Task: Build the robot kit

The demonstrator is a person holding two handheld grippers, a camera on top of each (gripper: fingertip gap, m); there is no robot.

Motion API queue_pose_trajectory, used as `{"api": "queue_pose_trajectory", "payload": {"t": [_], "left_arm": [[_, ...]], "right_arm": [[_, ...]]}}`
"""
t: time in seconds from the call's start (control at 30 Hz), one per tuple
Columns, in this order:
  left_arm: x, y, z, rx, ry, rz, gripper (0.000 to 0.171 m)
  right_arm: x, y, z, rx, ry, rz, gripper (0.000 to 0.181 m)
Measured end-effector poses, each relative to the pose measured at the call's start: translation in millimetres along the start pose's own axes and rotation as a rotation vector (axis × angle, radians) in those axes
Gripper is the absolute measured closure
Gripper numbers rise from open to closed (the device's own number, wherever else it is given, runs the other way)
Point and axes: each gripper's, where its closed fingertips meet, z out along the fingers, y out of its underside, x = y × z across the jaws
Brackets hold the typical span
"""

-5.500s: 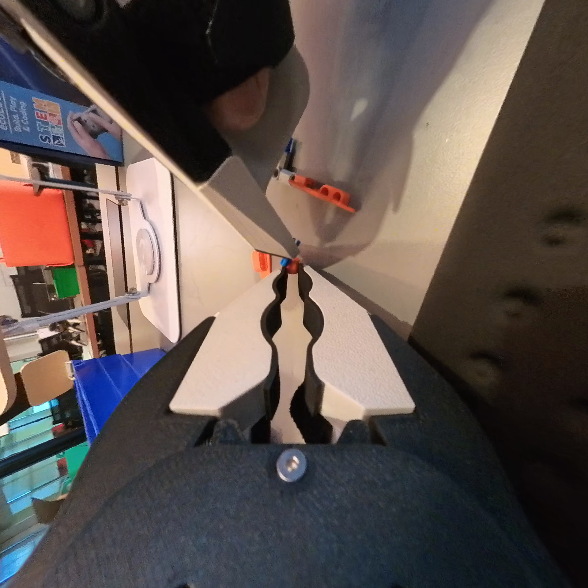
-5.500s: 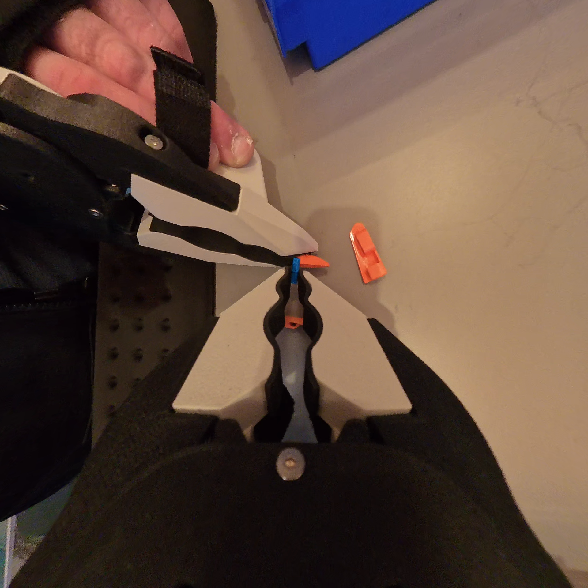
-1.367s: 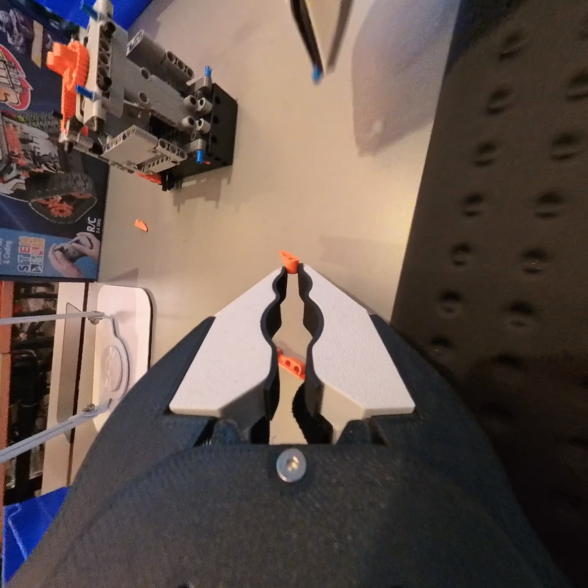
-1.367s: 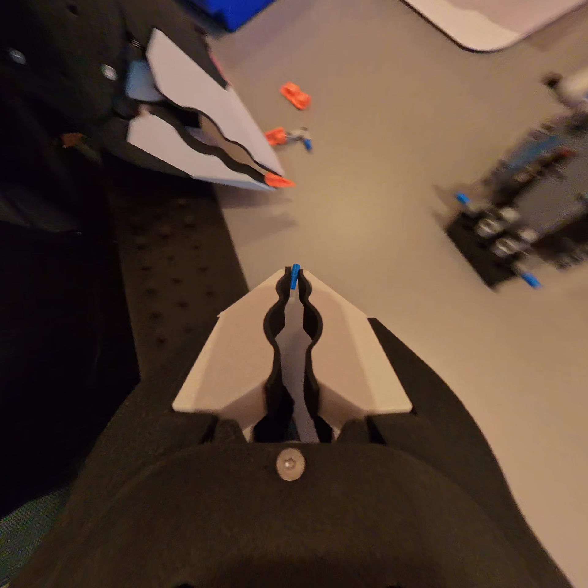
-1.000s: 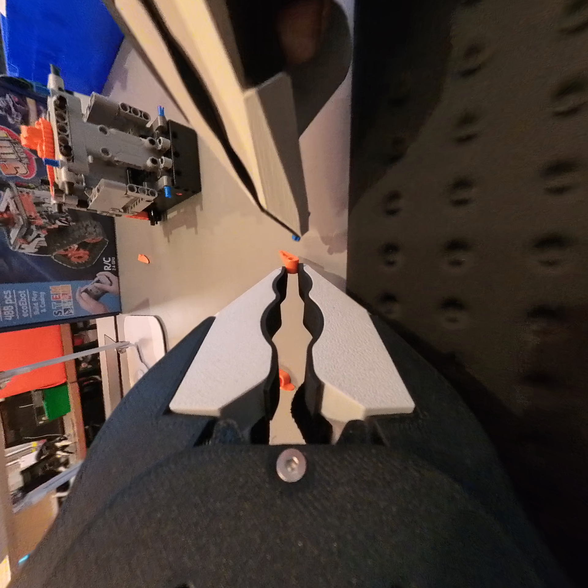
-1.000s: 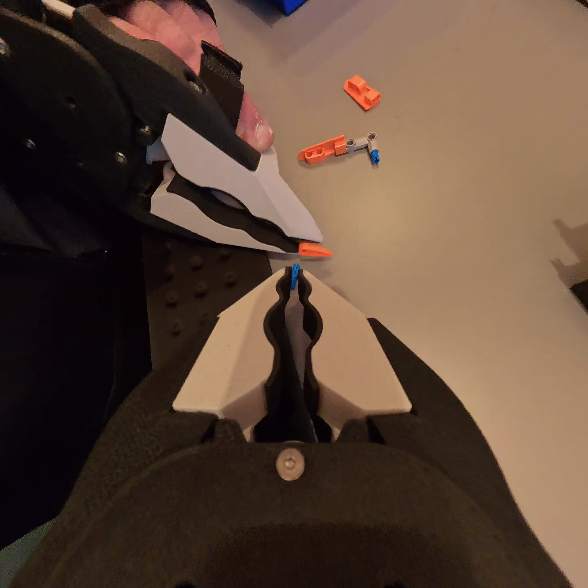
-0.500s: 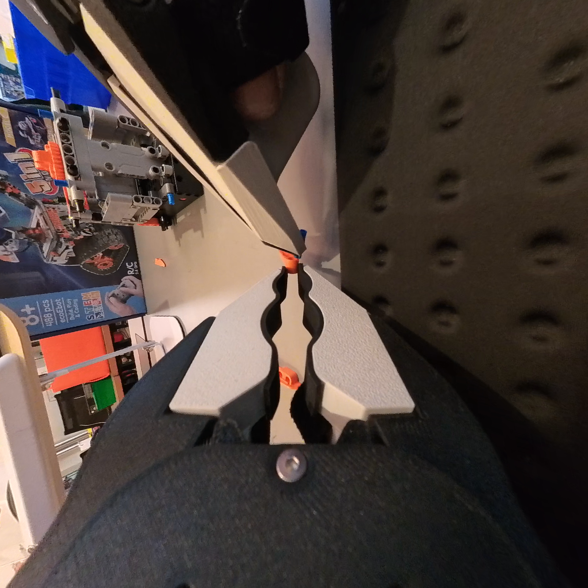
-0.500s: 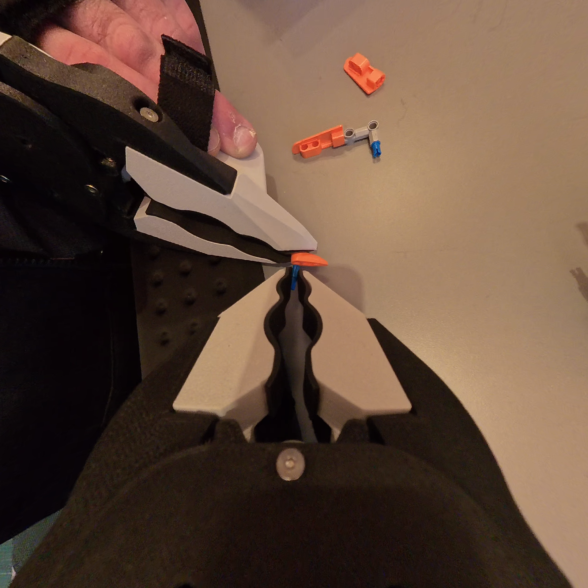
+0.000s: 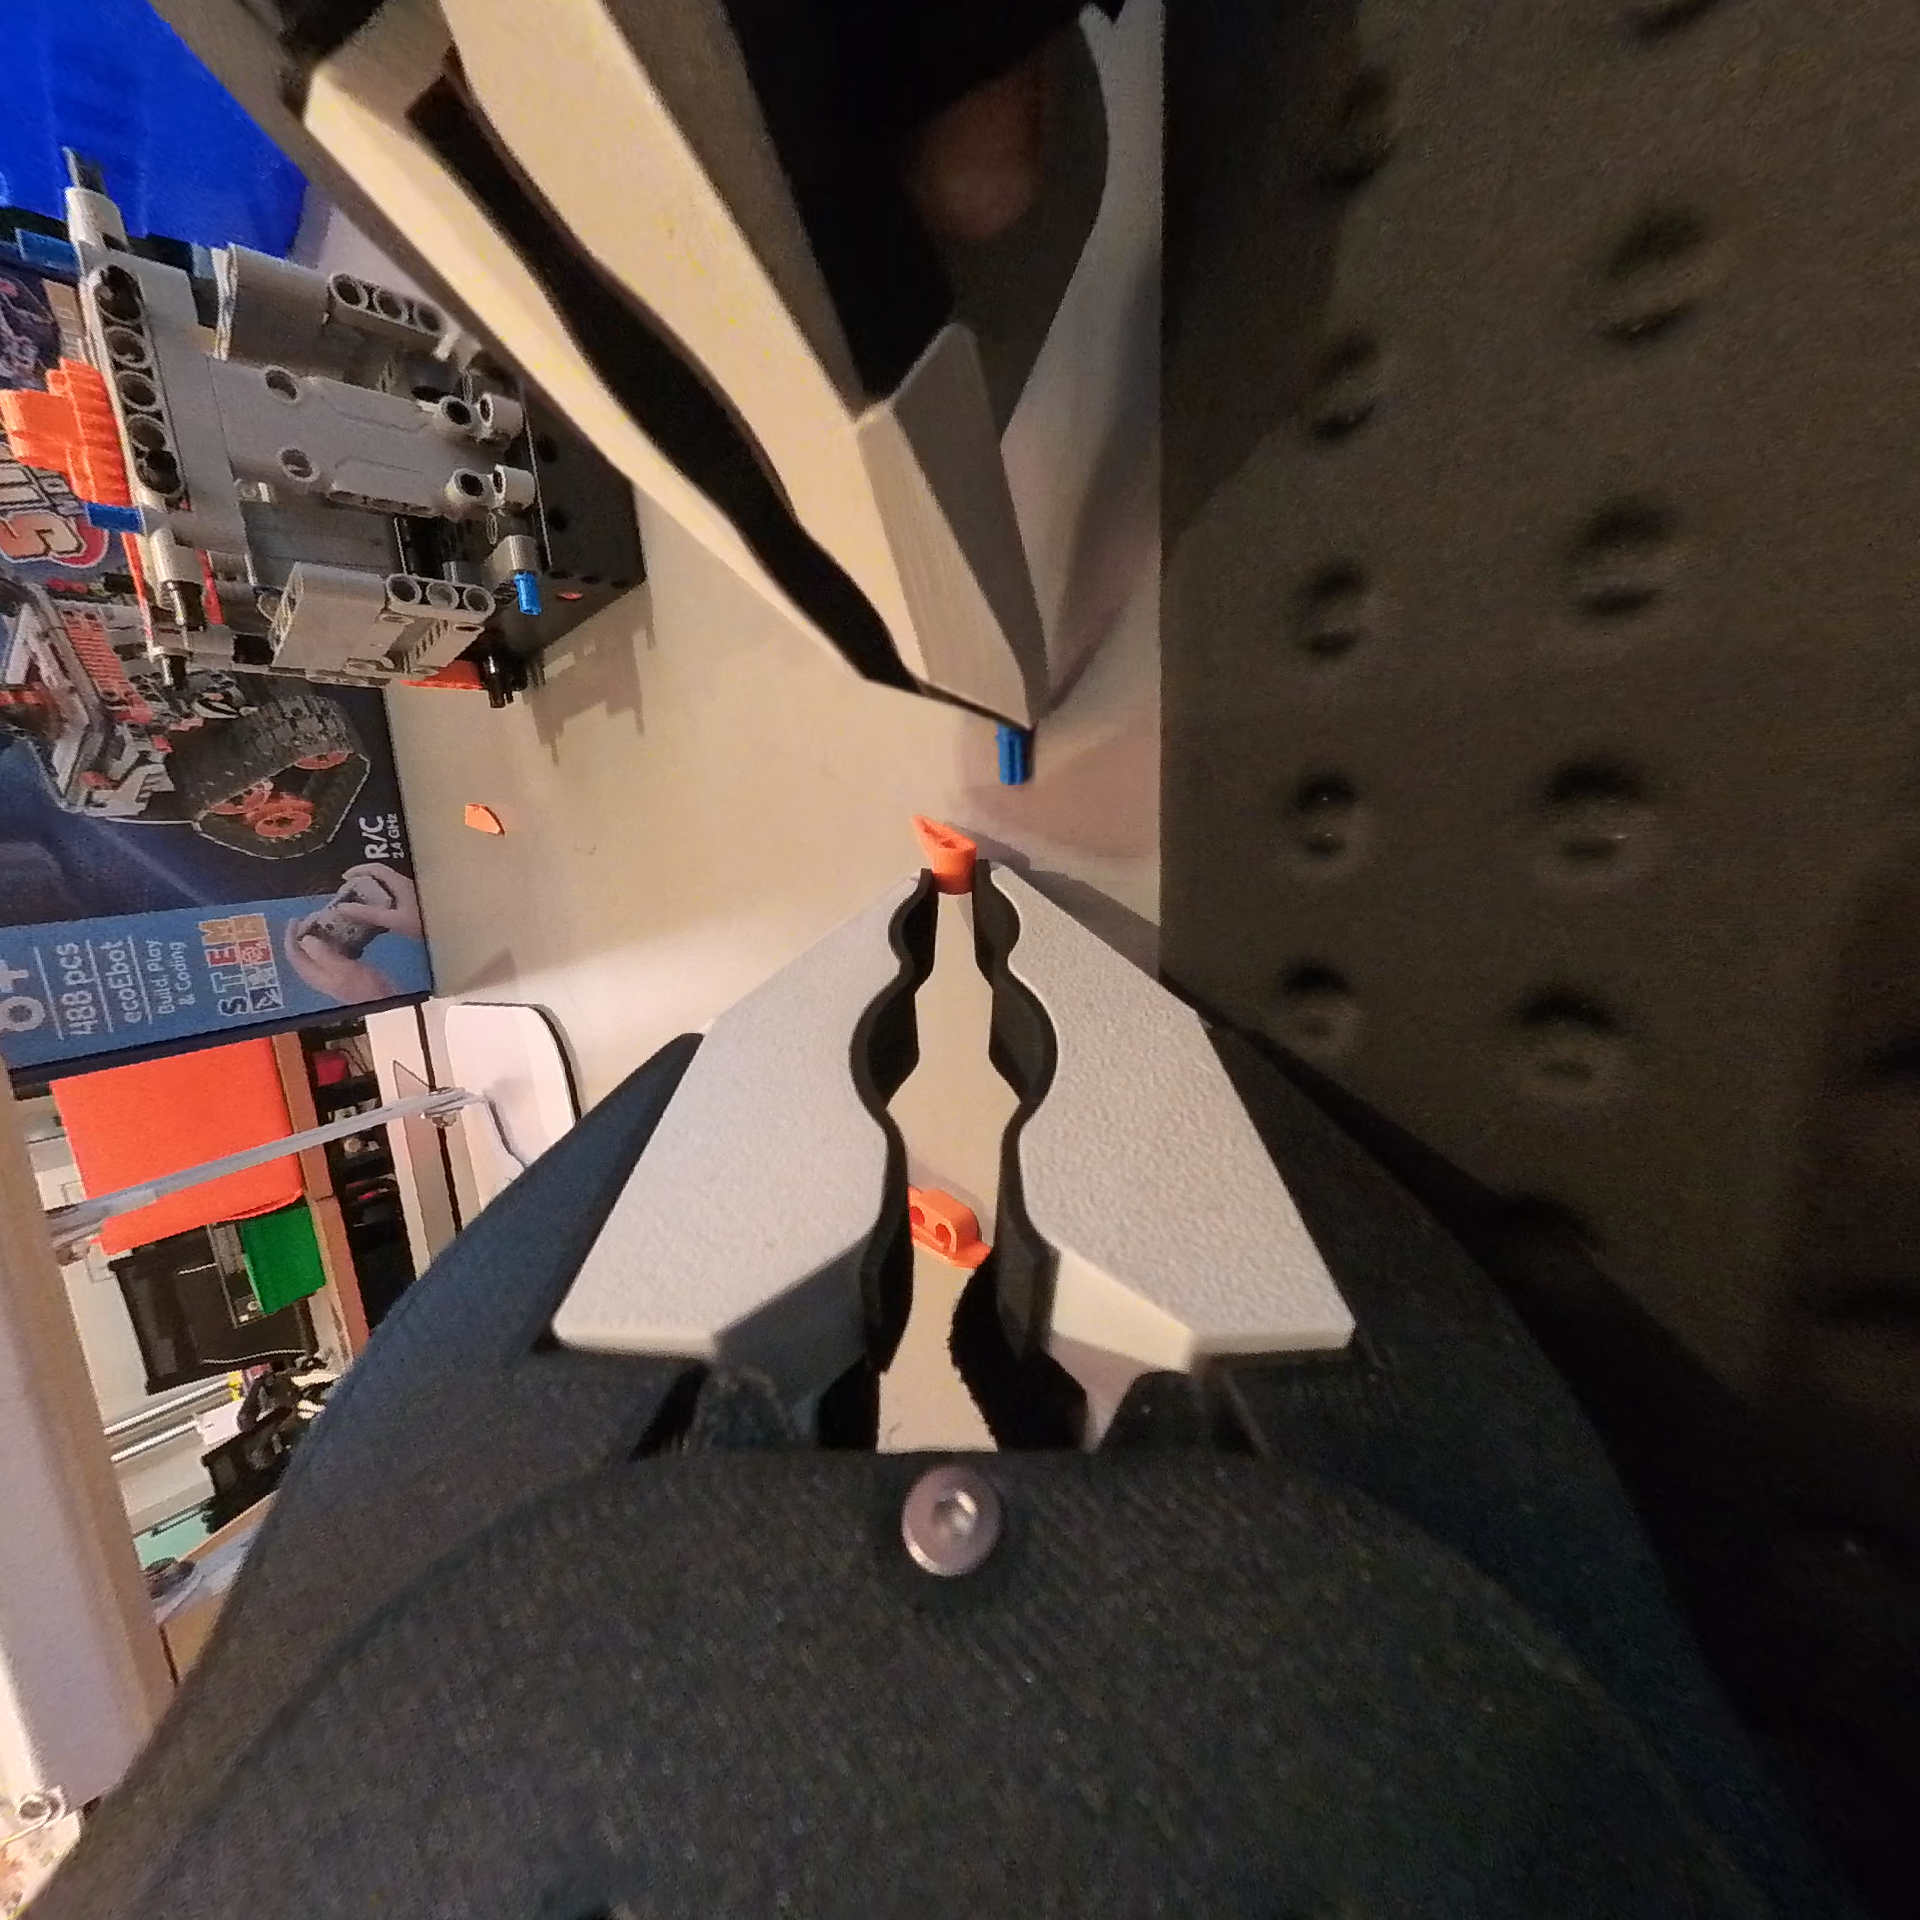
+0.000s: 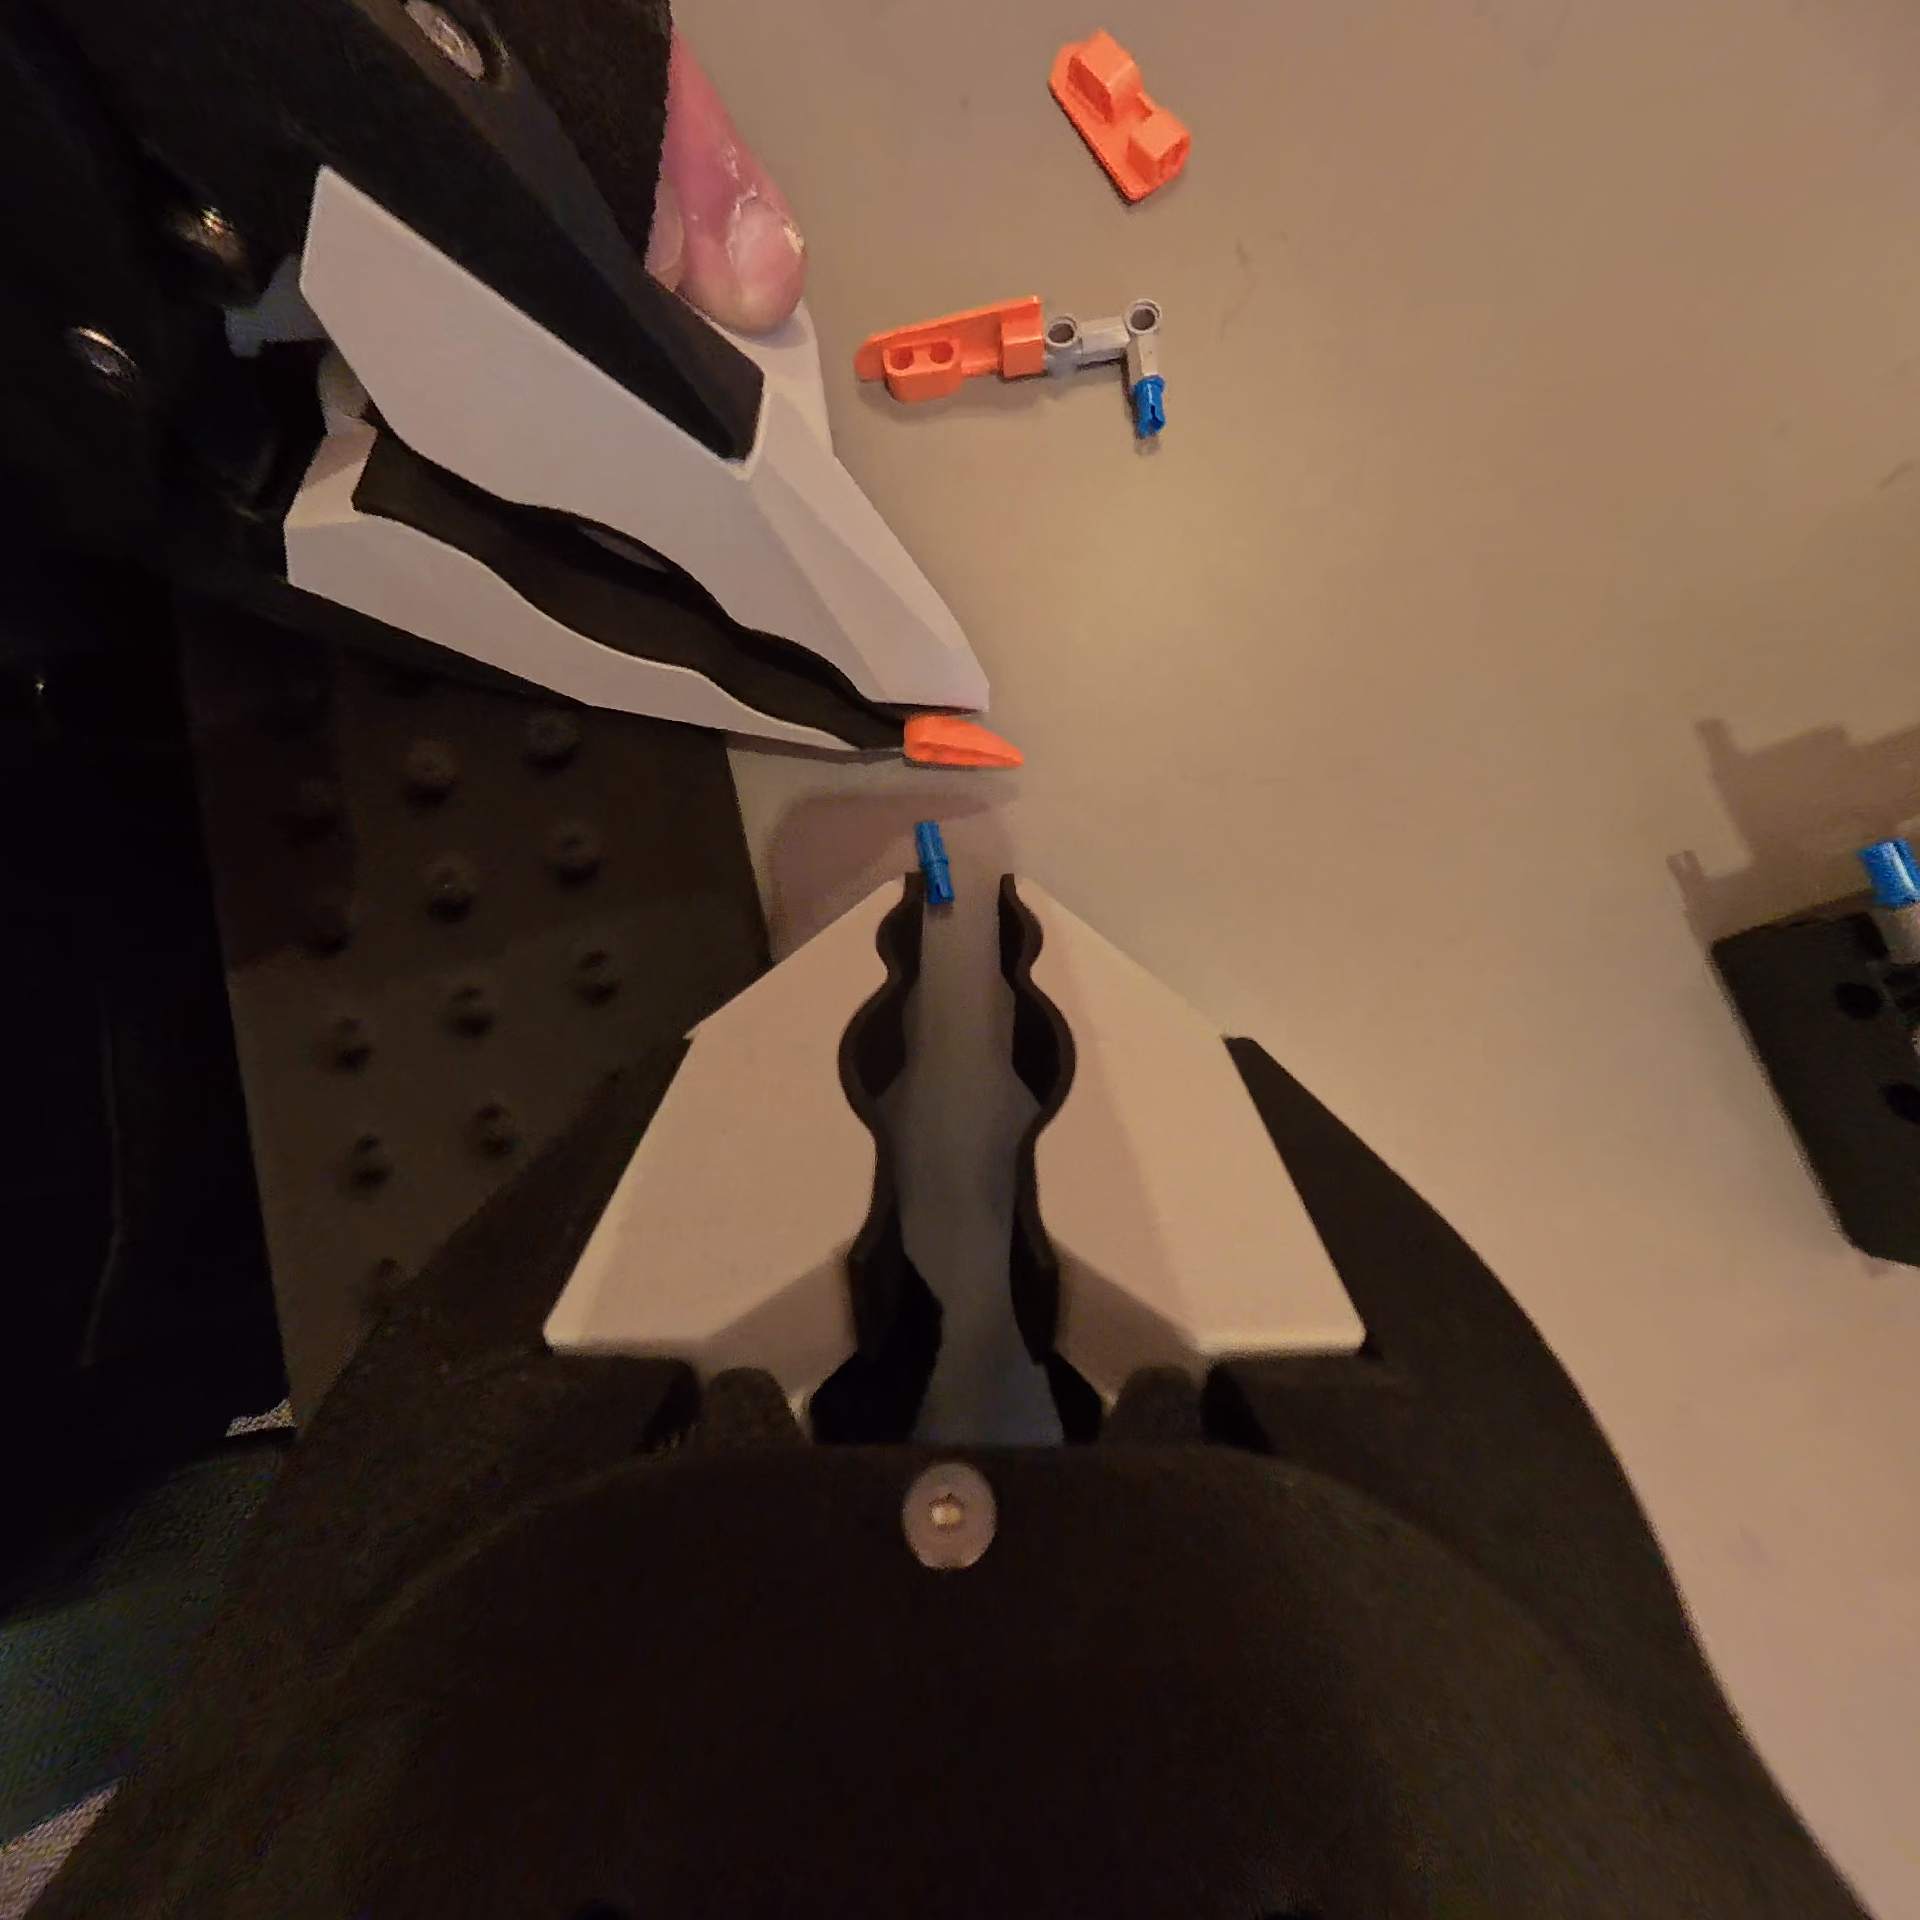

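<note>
While both grippers meet over the beige counter (image 10: 1455, 675), each carries one small part at its tip. Left gripper (image 9: 951, 883) — jaws clamped together on an orange wedge piece (image 9: 945, 847), which juts past the tips. Right gripper (image 10: 961, 883) — jaws slightly apart at the tips, with a blue pin (image 10: 934, 862) against the left fingertip and pointing toward the wedge; whether the pin is truly pinched cannot be told. Pin and wedge sit just apart, not touching.

Placed relative to the wedge piece:
- beyond it on the counter, an orange beam joined to a grey elbow connector with a blue pin (image 10: 1013, 348);
- farther beyond, a loose orange bracket (image 10: 1120, 114);
- well off to the side, a grey-and-black brick-built assembly (image 9: 332, 468) beside a printed toy box (image 9: 197, 883);
- beside both grippers, a dark studded mat (image 10: 468, 987).

A fingertip (image 10: 727, 229) rests on the left gripper's upper finger.
</note>
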Motion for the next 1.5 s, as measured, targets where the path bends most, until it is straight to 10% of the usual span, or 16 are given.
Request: {"api": "queue_pose_trajectory", "payload": {"t": [1.5], "left_arm": [[-1.8,1.1,1.8,0.008,-0.005,0.09,0.167]], "right_arm": [[-6.3,-17.5,2.3,0.024,-0.141,-0.091,0.181]]}}
